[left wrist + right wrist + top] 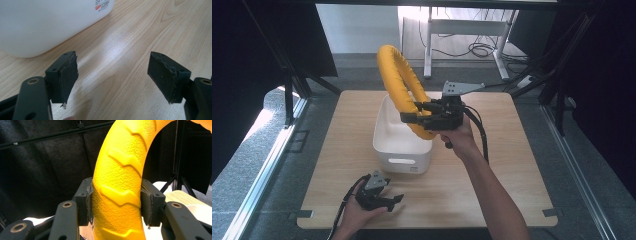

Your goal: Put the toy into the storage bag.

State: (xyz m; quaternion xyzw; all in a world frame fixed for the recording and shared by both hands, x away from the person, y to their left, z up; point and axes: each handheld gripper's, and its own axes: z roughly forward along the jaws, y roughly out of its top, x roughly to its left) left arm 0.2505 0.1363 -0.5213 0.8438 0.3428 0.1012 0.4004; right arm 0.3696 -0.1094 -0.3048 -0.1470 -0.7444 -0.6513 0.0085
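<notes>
Showing tread on claw-gripped yellow ring [120, 182]

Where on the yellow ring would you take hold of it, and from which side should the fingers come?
Grip the yellow ring across its tube, as the right gripper does at its lower arc, approaching from outside the rim; the round, ridged band fits between the fingers there.

so the yellow ring [399, 87] is a chunky tyre-looking hoop with a pebbly skin and raised zigzag tread. it's standing on edge, lifted up above the white bin [388, 131], lower arc pinched in the right tool [414, 112], top leaning away toward the far side.
</notes>
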